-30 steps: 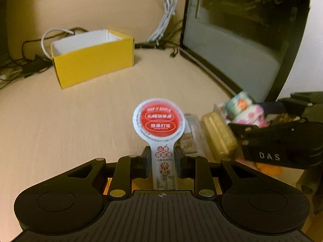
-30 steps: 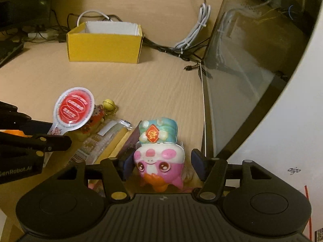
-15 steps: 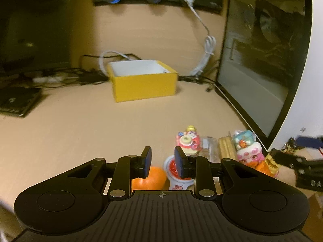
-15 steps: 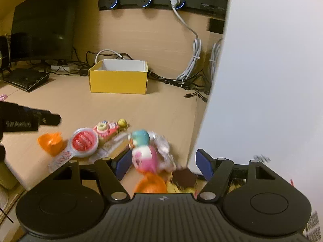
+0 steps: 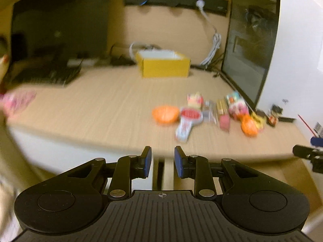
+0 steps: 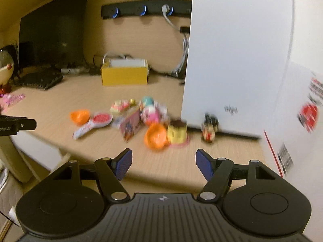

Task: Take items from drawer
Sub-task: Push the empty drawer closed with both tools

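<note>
Several small items lie in a blurred pile on the wooden desk [image 5: 101, 109]. Among them are a red-lidded snack packet [image 5: 188, 117], an orange shell [image 5: 165, 114], a pink toy [image 5: 236, 105] and an orange ball [image 5: 249, 126]. My left gripper [image 5: 161, 161] is open and empty, hanging before the desk's front edge. My right gripper [image 6: 163, 163] is open wide and empty, just short of the orange ball [image 6: 156, 138], a yellow pudding toy [image 6: 177, 133] and the pink toy [image 6: 151, 114]. The red packet [image 6: 97, 121] lies further left. No drawer shows clearly.
A yellow open box [image 5: 163, 64] stands at the back of the desk, with cables behind it. A white computer case [image 6: 232, 60] with a dark glass side [image 5: 250, 46] walls off the right. A monitor [image 6: 52, 30] and keyboard [image 6: 40, 79] occupy the back left. The left gripper's tip [image 6: 16, 124] pokes in.
The left gripper let go of the red-lidded packet and the right let go of the pink toy. Both have pulled back and away from the pile, which now lies farther off.
</note>
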The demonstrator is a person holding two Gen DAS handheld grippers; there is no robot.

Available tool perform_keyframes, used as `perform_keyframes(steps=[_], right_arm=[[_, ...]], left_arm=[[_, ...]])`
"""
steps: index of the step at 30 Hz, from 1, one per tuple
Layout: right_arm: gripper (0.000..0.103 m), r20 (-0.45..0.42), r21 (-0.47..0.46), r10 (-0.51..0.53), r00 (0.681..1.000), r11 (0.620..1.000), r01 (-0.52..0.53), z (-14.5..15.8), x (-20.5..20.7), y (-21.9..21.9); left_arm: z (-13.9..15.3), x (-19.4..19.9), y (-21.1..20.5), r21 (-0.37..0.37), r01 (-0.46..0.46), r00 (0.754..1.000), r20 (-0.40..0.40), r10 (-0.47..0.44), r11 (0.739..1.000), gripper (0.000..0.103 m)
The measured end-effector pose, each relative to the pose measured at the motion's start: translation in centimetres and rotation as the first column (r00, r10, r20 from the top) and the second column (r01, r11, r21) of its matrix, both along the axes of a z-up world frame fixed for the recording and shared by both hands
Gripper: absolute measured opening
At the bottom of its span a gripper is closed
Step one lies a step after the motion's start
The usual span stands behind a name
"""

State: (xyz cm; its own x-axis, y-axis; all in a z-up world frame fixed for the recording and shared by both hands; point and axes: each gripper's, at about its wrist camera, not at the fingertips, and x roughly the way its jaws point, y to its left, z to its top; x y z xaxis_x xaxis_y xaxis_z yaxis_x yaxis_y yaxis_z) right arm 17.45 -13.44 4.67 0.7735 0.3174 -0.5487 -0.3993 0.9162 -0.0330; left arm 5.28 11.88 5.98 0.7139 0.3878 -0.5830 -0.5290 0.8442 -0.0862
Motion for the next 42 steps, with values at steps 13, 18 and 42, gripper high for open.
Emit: perform_keyframes(steps=[13, 18, 42], right_arm=[[0.07, -0.153, -0.092, -0.037, 0.987, 0.995, 0.023, -6.7, -14.8, -1.0], [0.07, -0.199, -0.148, -0.082, 0.977, 0.988, 0.052, -10.1, -16.2, -1.9], [0.073, -0.166, -0.065, -0.238, 0.957, 0.971, 0.23, -12.1, -7.5, -3.1]], left_arm=[[-7.1, -9.4, -10.5, -0.085, 0.162, 0.983, -0.069, -0.168, 0.983, 0.028], [-8.9, -8.9, -11.7, -0.034, 0.2, 0.976, -0.086, -0.202, 0.979, 0.028], [-10.8, -0.1, -7.6, -0.028, 0.207, 0.976, -0.066, -0.209, 0.978, 0.028]])
